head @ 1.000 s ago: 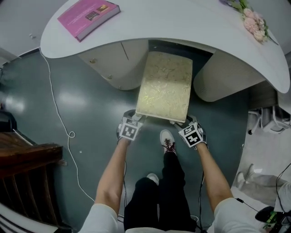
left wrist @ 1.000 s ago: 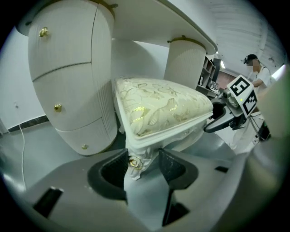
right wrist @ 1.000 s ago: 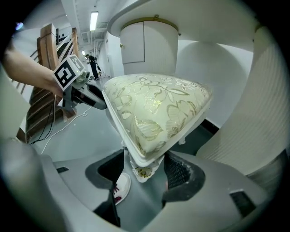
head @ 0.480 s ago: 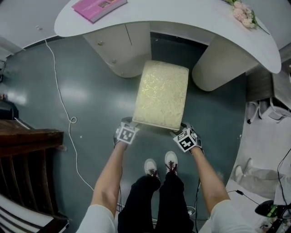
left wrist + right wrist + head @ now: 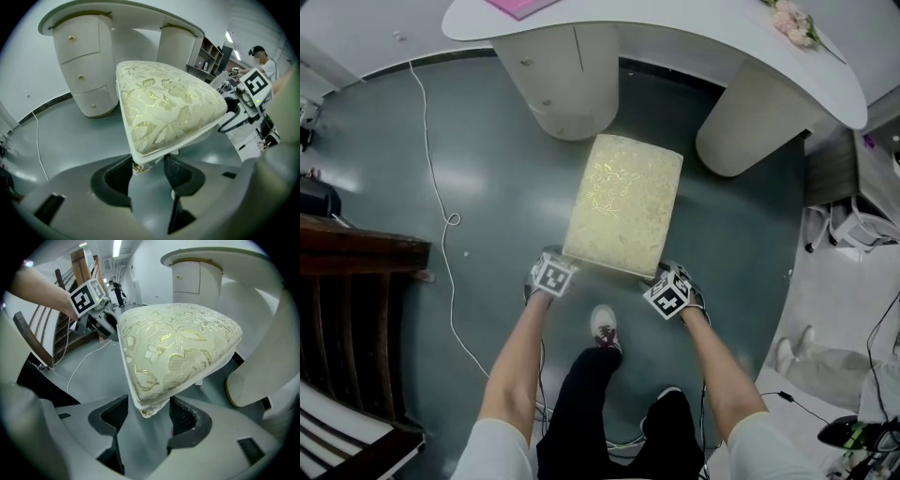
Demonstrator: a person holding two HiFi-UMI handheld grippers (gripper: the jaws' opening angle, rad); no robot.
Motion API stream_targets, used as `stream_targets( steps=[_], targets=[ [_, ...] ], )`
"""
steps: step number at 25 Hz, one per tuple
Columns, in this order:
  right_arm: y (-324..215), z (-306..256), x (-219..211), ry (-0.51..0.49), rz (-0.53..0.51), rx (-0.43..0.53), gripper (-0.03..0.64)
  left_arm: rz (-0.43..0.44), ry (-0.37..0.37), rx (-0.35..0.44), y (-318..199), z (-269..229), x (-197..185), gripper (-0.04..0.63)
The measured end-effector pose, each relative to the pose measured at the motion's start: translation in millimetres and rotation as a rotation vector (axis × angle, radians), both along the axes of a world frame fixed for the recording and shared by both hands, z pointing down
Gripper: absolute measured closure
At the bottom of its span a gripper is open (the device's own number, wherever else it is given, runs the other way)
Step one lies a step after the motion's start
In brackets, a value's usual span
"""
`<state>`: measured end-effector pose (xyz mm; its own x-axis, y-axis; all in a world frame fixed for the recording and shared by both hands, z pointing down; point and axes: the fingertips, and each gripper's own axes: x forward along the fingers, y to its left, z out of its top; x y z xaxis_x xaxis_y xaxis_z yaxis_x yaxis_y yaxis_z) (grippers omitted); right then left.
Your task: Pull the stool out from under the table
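The stool [image 5: 623, 206], with a cream and gold floral cushion, stands on the grey floor in front of the white table [image 5: 675, 37], wholly out from beneath its top. My left gripper [image 5: 559, 264] is closed on the stool's near left corner [image 5: 140, 161], and the corner sits between the jaws of the left gripper [image 5: 147, 166]. At the near right corner my right gripper [image 5: 664, 279] grips likewise. In the right gripper view the cushion's corner [image 5: 150, 406] fills the gap of the right gripper [image 5: 147, 411].
The table's drawer pedestal [image 5: 567, 84] and round pedestal [image 5: 750, 122] flank the gap behind the stool. A dark wooden chair [image 5: 347, 281] stands at the left and a white cable [image 5: 441, 216] runs across the floor. My foot [image 5: 603, 328] is just behind the stool.
The stool has slid toward me, from half under the tabletop to fully out, with both grippers holding its near corners. I have stepped back.
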<state>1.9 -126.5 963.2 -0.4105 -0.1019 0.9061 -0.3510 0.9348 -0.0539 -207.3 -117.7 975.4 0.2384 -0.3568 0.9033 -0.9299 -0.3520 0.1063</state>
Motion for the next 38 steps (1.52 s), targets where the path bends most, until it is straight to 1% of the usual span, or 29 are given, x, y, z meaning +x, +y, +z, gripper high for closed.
stream_targets(
  steps=[2,3,4,6,10,12,14,15,17,19,21,22,25,27,30,33,38],
  targets=[
    [5,-3,11,0.047,-0.029,0.049,0.345,-0.034,-0.021,0.018,6,-9,0,0.383],
    [7,-7,19,0.067,-0.022,0.068,0.346,-0.052,-0.038,0.022,10,-19,-1,0.383],
    [9,-12,28,0.08,0.002,0.078,0.345,-0.065,-0.05,0.025,15,-30,-1,0.383],
    [12,-28,46,0.082,0.061,0.085,0.345,-0.082,-0.041,0.031,25,-46,2,0.383],
    [9,-84,63,0.012,0.154,0.11,0.347,-0.139,-0.06,0.099,36,-105,-4,0.39],
    [8,-122,70,-0.033,0.191,0.133,0.347,-0.17,-0.04,0.133,44,-138,1,0.41],
    [5,-165,75,-0.071,0.216,0.176,0.352,-0.186,-0.006,0.171,52,-173,9,0.433],
    [3,-187,77,-0.086,0.226,0.2,0.365,-0.196,0.006,0.2,54,-192,10,0.445],
    [1,-233,79,-0.118,0.232,0.245,0.414,-0.218,0.009,0.272,56,-233,7,0.477],
    [1,-281,76,-0.149,0.216,0.288,0.517,-0.225,0.004,0.342,58,-280,3,0.514],
    [0,-336,71,-0.184,0.195,0.342,0.57,-0.21,-0.015,0.402,64,-335,2,0.548],
    [-1,-365,69,-0.209,0.189,0.375,0.58,-0.19,-0.03,0.433,67,-363,4,0.555],
    [1,-454,63,-0.281,0.171,0.465,0.591,-0.106,-0.077,0.537,75,-445,19,0.563],
    [10,-508,61,-0.319,0.138,0.522,0.595,-0.069,-0.089,0.595,84,-496,32,0.568],
    [28,-578,59,-0.358,0.073,0.599,0.598,-0.053,-0.097,0.688,101,-570,48,0.569],
    [48,-638,56,-0.409,0.028,0.65,0.601,-0.048,-0.109,0.774,122,-636,58,0.569],
    [81,-727,48,-0.506,-0.019,0.72,0.601,-0.027,-0.133,0.885,153,-722,78,0.569]
  ],
)
